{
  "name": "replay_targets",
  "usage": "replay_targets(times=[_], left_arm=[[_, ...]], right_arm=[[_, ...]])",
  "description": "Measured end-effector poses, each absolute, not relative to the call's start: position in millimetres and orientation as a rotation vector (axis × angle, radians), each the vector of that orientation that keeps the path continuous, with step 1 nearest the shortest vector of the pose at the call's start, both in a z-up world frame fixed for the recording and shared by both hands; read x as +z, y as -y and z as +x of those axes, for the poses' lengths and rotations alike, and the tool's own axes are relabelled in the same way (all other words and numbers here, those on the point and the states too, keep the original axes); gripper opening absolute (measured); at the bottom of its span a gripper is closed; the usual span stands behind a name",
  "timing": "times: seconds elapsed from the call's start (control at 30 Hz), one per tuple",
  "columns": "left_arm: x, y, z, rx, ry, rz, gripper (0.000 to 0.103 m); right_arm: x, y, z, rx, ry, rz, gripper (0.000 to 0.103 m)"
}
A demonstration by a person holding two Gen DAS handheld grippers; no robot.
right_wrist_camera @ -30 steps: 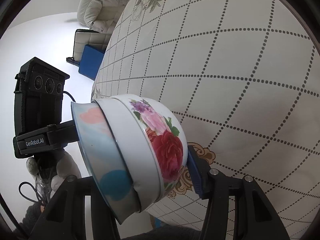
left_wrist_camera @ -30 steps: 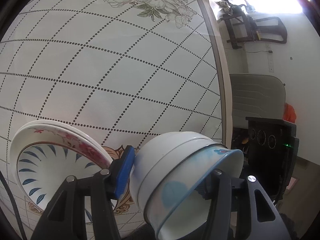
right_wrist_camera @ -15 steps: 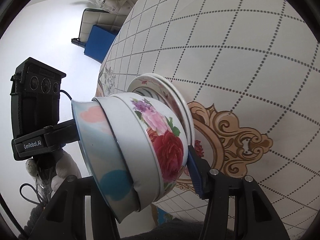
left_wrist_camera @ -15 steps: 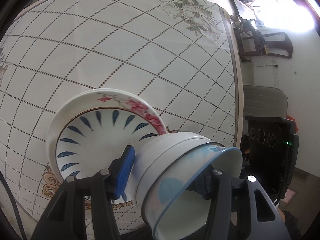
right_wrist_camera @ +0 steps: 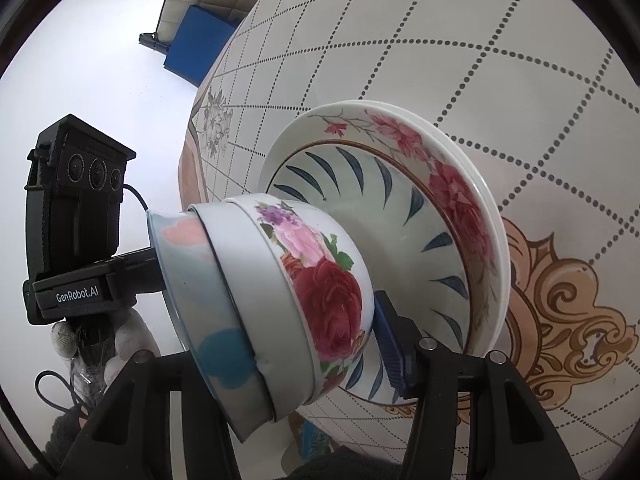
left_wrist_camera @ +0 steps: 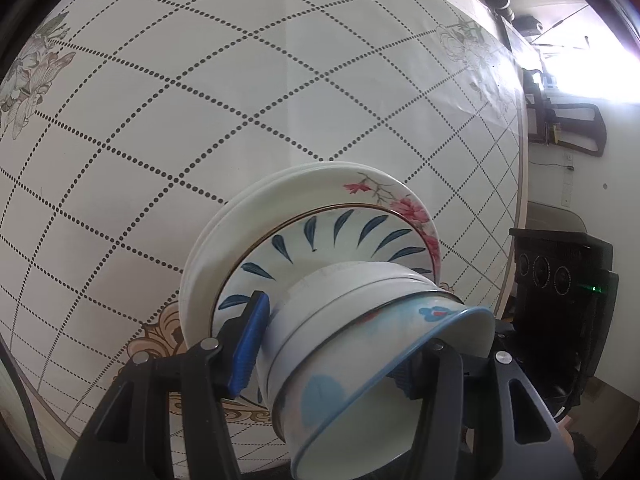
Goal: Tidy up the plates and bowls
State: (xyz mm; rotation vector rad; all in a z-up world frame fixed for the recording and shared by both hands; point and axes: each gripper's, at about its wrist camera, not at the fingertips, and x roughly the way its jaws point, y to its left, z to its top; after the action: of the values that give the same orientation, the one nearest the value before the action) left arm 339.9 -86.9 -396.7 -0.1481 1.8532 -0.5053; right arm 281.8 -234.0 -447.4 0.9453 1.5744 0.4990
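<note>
A nested stack of bowls (left_wrist_camera: 360, 344) is held between both grippers, just above a stack of plates (left_wrist_camera: 320, 232) on the table. The bowl stack shows a rose-painted outer bowl (right_wrist_camera: 320, 300) and a blue-rimmed inner one (left_wrist_camera: 400, 392). My left gripper (left_wrist_camera: 336, 356) is shut on one side of the bowl stack. My right gripper (right_wrist_camera: 280, 344) is shut on the opposite side. The plate stack (right_wrist_camera: 440, 208) has a blue-leaf plate on top of a pink-flower plate. The bowls' base hovers over the plate centre; whether they touch I cannot tell.
The table wears a white cloth (left_wrist_camera: 200, 120) with dotted diamonds and gold ornaments (right_wrist_camera: 560, 300). The table edge (left_wrist_camera: 520, 200) runs at the right in the left wrist view. A white chair with a blue box (right_wrist_camera: 192, 52) stands beyond the table.
Both grippers have carried the bowl stack over the plate stack, which now lies directly behind the bowls instead of off to the side.
</note>
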Motion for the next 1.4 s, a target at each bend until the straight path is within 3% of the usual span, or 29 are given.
replay_targets(times=[1.0,1.4], left_arm=[[-383.7,80.5,338.8,-0.503,-1.819,-0.213,0.051],[-296.6,62.0,306.8,-0.315,-1.498,-0.018,0.051]], right_arm=[[-453.7,241.7,284.0,0.389,-1.616,0.917,0.054],[-350.3,228.1,271.2,0.185,-1.479,0.446,0.054]])
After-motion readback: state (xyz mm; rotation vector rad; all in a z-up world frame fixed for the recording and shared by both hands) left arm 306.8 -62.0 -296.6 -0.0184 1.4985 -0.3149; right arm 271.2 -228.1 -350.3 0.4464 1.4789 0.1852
